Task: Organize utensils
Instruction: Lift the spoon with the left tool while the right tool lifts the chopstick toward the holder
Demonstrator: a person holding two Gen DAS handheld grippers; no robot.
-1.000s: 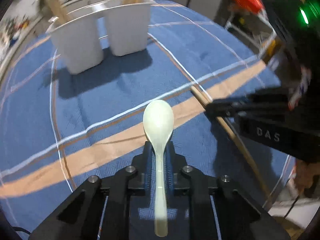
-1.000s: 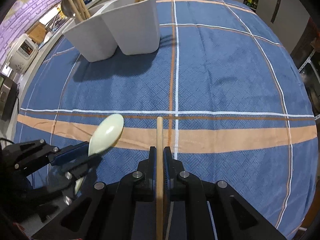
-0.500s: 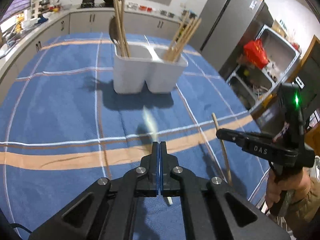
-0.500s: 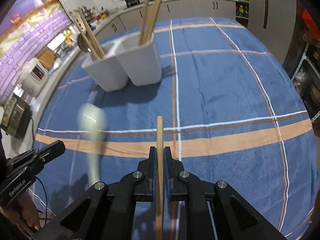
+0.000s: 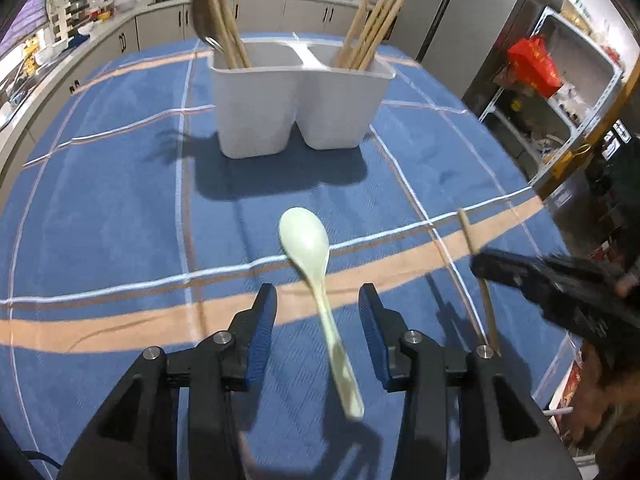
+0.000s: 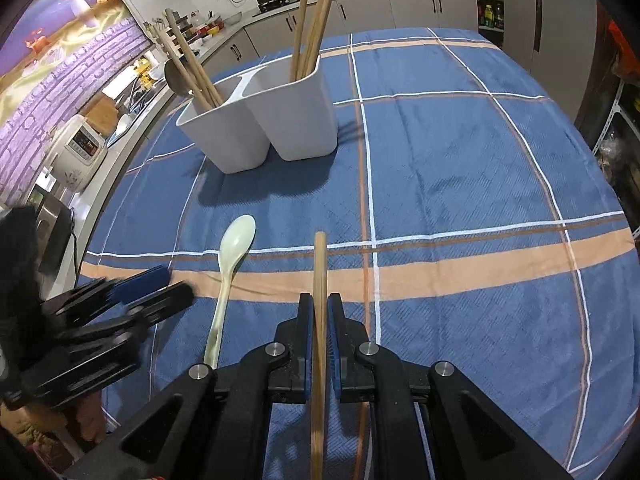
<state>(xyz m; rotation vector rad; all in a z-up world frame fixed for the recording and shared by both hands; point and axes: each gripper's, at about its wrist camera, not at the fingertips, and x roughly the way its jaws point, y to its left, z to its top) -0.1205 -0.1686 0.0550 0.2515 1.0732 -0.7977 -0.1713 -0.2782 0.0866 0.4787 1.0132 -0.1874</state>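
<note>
The fingers (image 5: pixel 267 312) of the left gripper (image 5: pixel 318 314) are standing wide apart, gripping nothing, with the pale green spoon (image 5: pixel 316 276) lying loose between them. The spoon (image 6: pixel 230 268) is resting on the blue checked tablecloth (image 5: pixel 104 208), its bowl pointing toward the far edge of the table and crossing the white and orange stripes, its handle running back toward the near edge. From the left wrist view the handle end is looking blurred.

The right gripper (image 6: pixel 320 312) is clamping a wooden chopstick (image 6: pixel 319 300) between its closed fingers (image 6: pixel 305 316), the stick lying along the fingers and its tip reaching out over the orange stripe. In the left wrist view the same chopstick (image 5: pixel 476 272) is showing near the right edge of the table, held by the right gripper (image 5: pixel 486 266), which is motion-blurred.

Toward the far edge of the table, a white two-compartment holder (image 5: pixel 300 104) is standing upright on the cloth. Its left compartment is holding wooden chopsticks (image 5: pixel 224 12) and a metal spoon (image 5: pixel 204 20); its right compartment is holding a bundle of chopsticks (image 5: pixel 376 20) leaning to the right. The green spoon is lying well apart from the holder, on its near side.
</note>
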